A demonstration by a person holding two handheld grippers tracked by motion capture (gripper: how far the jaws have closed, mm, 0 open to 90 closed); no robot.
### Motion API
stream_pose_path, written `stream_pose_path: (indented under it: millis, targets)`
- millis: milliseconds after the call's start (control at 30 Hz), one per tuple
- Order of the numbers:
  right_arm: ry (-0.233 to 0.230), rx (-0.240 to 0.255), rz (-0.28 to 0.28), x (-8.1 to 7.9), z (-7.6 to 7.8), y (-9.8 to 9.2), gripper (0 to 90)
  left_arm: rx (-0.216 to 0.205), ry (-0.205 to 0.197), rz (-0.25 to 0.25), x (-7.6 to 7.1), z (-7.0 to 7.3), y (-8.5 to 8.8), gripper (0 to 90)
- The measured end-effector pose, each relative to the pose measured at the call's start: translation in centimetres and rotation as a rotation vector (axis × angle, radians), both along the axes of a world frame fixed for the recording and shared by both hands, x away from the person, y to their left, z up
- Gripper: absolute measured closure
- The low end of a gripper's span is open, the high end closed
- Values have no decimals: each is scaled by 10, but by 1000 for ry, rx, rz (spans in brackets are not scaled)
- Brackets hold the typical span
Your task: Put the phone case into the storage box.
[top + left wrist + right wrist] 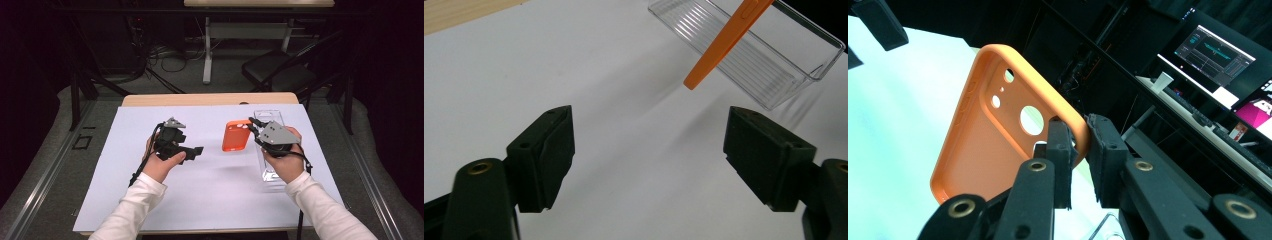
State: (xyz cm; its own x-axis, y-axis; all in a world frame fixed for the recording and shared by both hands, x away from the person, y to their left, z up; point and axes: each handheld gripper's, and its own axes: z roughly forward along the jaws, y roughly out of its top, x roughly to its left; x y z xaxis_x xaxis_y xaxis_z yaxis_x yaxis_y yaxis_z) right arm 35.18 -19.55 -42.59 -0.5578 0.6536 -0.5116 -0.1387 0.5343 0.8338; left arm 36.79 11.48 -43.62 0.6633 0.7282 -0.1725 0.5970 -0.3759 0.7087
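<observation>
The right gripper [252,126] has its jaws pinched tight on the rim of an orange soft-plastic phone case [236,135], gripping it at the edge beside the camera cut-outs; in the right gripper view the two black pads sit on either side of that thin wall, one inside the shell and one outside [998,130]. The case hangs in the air above the white sheet that covers the table [200,195], tilted, with its lower end free. Just behind it and to the right lies a clear, ribbed plastic tray [268,150], long and shallow, resting on the sheet under the person's right hand [286,160].

The left gripper [196,151] sits apart from the case, over the middle of the sheet. Its jaws stand wide and hold nothing: the left gripper view shows bare white surface between the two pads, with the orange case edge-on [724,42] farther off in front of the tray [774,75].

To my eye, the case is carried by the right side alone while the left stands free, so this looks like the carrying step, with the tray the likely place for the case. The next move would call for swinging the case over the tray's open top, levelling it so it clears the walls, lowering it in, and only then easing the grip.
</observation>
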Motion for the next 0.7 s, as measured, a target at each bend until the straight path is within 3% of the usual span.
stream_pose_path:
  millis: [100, 400, 567, 700]
  targets:
    - [-1, -3, -1, 1, 0, 0, 805, 9, -4, 8, -1, -2, 3, 150]
    - [-5, -10, -3, 1, 1, 0, 805, -14, -12, 41, -6, -2, 14, 141]
    - [-13, -17, -1, 1, 3, 0, 805, 4, -37, 53, -9, 0, 19, 42]
    - [-18, -20, -4, 3, 6, -1, 805, -23, -32, 64, -10, 1, 22, 42]
